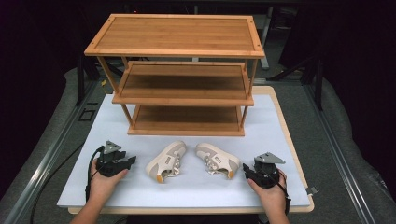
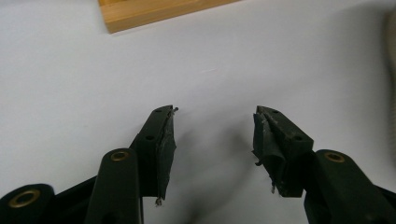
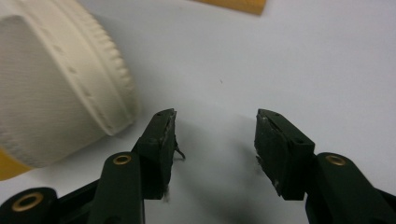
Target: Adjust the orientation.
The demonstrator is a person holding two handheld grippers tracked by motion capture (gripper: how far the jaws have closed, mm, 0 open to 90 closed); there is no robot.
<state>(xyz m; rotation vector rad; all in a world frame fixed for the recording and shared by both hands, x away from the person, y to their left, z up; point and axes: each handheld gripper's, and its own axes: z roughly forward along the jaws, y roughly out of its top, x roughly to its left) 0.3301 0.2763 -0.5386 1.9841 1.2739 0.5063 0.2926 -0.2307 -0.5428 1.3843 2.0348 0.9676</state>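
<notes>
Fingers on the left gripper [image 1: 132, 160] are spread wide and hold nothing. Just to their right on the white desk [image 1: 196, 186] lies the left cream-and-tan sneaker [image 1: 166, 161], its long side running from the near edge toward the three-level wooden shoe rack [image 1: 180, 74]. Next lies the right cream-and-tan sneaker [image 1: 217, 160]. Its heel is just beside the right gripper [image 1: 244, 170], whose fingers are spread too. Each hand has its own shoe closest.

Bare white mat [image 1: 187, 191] lies before both shoes [image 1: 166, 161]; the wooden shoe rack [image 1: 184, 119] blocks passage behind them.
</notes>
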